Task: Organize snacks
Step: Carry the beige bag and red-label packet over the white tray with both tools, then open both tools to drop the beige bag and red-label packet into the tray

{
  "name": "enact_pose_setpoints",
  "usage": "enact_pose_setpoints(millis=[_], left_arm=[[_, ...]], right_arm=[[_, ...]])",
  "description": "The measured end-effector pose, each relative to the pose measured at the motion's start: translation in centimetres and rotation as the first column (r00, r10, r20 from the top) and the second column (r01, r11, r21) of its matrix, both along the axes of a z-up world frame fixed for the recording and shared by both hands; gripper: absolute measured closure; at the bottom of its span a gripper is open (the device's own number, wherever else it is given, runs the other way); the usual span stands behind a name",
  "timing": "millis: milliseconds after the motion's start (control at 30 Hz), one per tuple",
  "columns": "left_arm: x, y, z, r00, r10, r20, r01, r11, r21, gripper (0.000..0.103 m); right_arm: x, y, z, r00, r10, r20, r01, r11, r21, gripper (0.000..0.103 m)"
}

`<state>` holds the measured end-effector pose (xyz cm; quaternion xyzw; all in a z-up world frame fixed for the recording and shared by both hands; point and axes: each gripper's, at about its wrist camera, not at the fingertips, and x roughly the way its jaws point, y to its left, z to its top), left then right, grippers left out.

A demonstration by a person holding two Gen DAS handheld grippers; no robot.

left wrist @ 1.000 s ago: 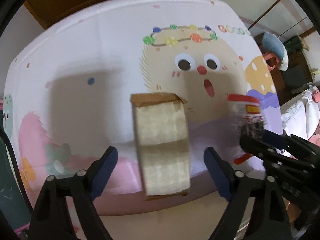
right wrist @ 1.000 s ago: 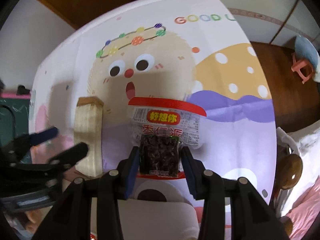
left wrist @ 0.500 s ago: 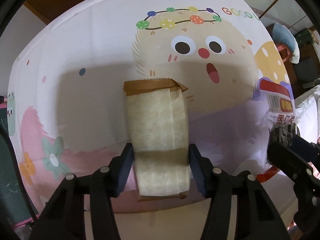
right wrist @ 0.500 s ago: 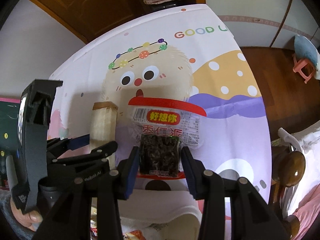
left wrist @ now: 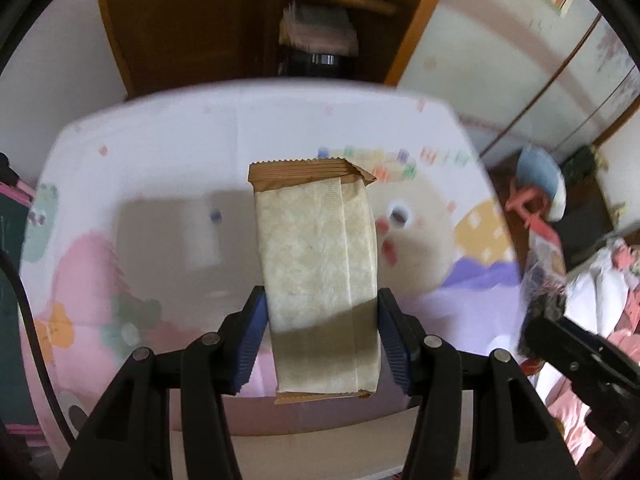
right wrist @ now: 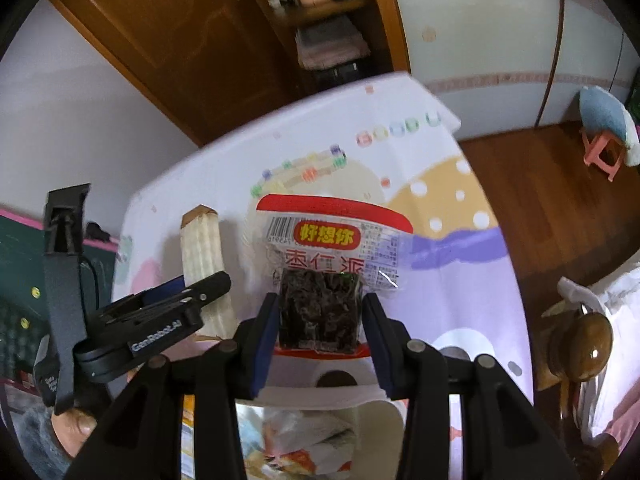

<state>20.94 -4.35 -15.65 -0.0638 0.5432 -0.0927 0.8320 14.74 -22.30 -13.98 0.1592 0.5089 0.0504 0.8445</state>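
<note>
Both hands loaded, mid-carry. My left gripper has its blue pads pressed on both sides of the tan pack, gripping it at the lower third, w/ most of the pack sticking out ahead of the jaws. My right gripper is clamped on the red pack, pads on either side of the dark block inside it. Neither is anywhere near fully shut; each is only as narrow as its pack allows.

Both packs hang clear above the cartoon cloth, not touching it. In the right view the tan pack sits just left of the red one, near but apart.

Step, as I read it: pick-up done, transfer to wherever snacks get sorted. A bin w/ wrappers shows at the bottom of the right view, below my jaws. Prob the drop spot, can't be sure.

Next move needs: bring each pack over the bin, lower, then open. Keep the hands apart so packs don't knock.

Looks: tan pack is long, flat, pale paper-ish w/ brown crimped ends and a centre seam, so it should be stiff enough. Red pack is clear film, red band on top, yellow label, barcode. It's crinkly and could slip.
</note>
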Motion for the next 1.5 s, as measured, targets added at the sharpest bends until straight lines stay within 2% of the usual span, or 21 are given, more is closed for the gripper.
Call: enact_pose_setpoints(millis=[133, 267, 333, 467, 600, 767, 933, 1100, 1133, 1167, 1233, 1500], left_arm=[[-2.3, 1.7, 5.4, 0.994, 0.023, 0.104, -0.015, 0.997, -0.075, 0.051], [-4.2, 3.3, 10.3, 0.985, 0.010, 0.172, 0.014, 0.990, -0.139, 0.050], [-6.4, 4.1, 12.6, 0.979, -0.007, 0.202, 0.038, 0.988, -0.152, 0.050], [-10.9, 5.7, 15.1, 0.967, -0.055, 0.249, 0.090, 0.987, -0.131, 0.050], [-16.1, 6.2, 15.2, 0.961, -0.099, 0.257, 0.122, 0.990, -0.074, 0.050], [-21.4, 7.3, 13.0, 0.964, -0.141, 0.225, 0.147, 0.989, -0.011, 0.050], [-24.5, 7.7, 9.7, 0.973, -0.132, 0.189, 0.130, 0.991, 0.025, 0.050], [-25.5, 7.2, 6.1, 0.981, -0.116, 0.158, 0.095, 0.986, 0.138, 0.049], [-25.7, 7.1, 5.5, 0.982, -0.113, 0.153, 0.090, 0.984, 0.151, 0.041], [-26.1, 6.9, 4.9, 0.982, -0.115, 0.150, 0.090, 0.982, 0.169, 0.026], [-26.7, 6.8, 4.6, 0.979, -0.113, 0.168, 0.081, 0.980, 0.184, 0.016], [-28.7, 6.8, 5.2, 0.970, -0.093, 0.225, 0.050, 0.981, 0.187, 0.014]], right_arm=[[-1.4, 0.1, 3.2, 0.997, -0.002, 0.081, 0.000, 1.000, 0.018, 0.061], [-4.4, 1.2, 7.1, 0.984, 0.035, 0.176, -0.038, 0.999, 0.013, 0.061], [-5.9, 1.8, 8.3, 0.976, 0.056, 0.209, -0.058, 0.998, 0.001, 0.061], [-9.8, 3.4, 10.1, 0.960, 0.112, 0.257, -0.106, 0.994, -0.037, 0.061], [-13.1, 4.6, 10.4, 0.948, 0.161, 0.275, -0.145, 0.986, -0.078, 0.061], [-16.4, 6.3, 9.1, 0.943, 0.209, 0.259, -0.174, 0.973, -0.150, 0.061], [-18.8, 8.2, 5.9, 0.951, 0.243, 0.193, -0.206, 0.960, -0.190, 0.061], [-19.5, 9.4, 2.2, 0.965, 0.252, 0.076, -0.231, 0.949, -0.216, 0.060], [-19.6, 9.5, 1.8, 0.966, 0.249, 0.063, -0.230, 0.948, -0.219, 0.060], [-19.9, 9.5, 1.4, 0.968, 0.244, 0.050, -0.229, 0.950, -0.213, 0.060], [-20.4, 9.5, 0.9, 0.970, 0.240, 0.035, -0.231, 0.956, -0.180, 0.058], [-22.8, 10.2, 1.8, 0.971, 0.226, 0.084, -0.208, 0.960, -0.187, 0.047]])
